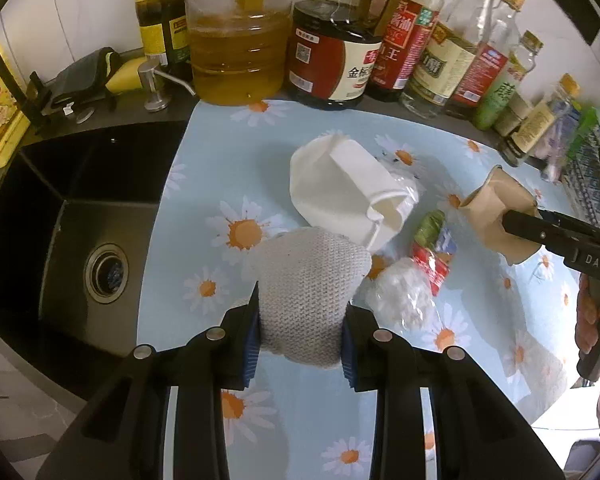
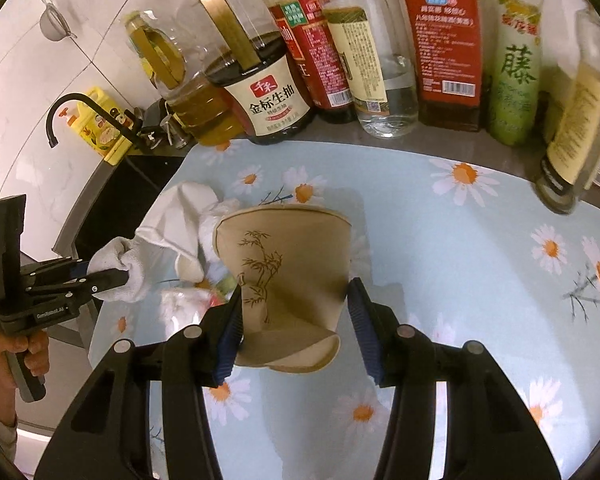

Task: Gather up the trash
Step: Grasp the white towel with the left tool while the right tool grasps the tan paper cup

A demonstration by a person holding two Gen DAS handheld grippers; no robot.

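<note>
Two grips are engaged: my left gripper [image 1: 300, 334] clamps a grey knitted cloth wad [image 1: 308, 280] at lower centre; my right gripper [image 2: 294, 322] clamps a crushed tan paper cup [image 2: 284, 264], rim pointing away. The white crumpled carton [image 1: 344, 192] lies directly ahead of the left gripper, nearer it.

Wrist cams close, facing bottles [image 1: 340, 40]; share daisy mat [image 2: 480, 280] (both).

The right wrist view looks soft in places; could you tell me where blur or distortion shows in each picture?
Right wrist view: the bottle at the right edge is smeared, the row bows outward. Left wrist view: the far-right bottles blur; the sink edge curves.
</note>
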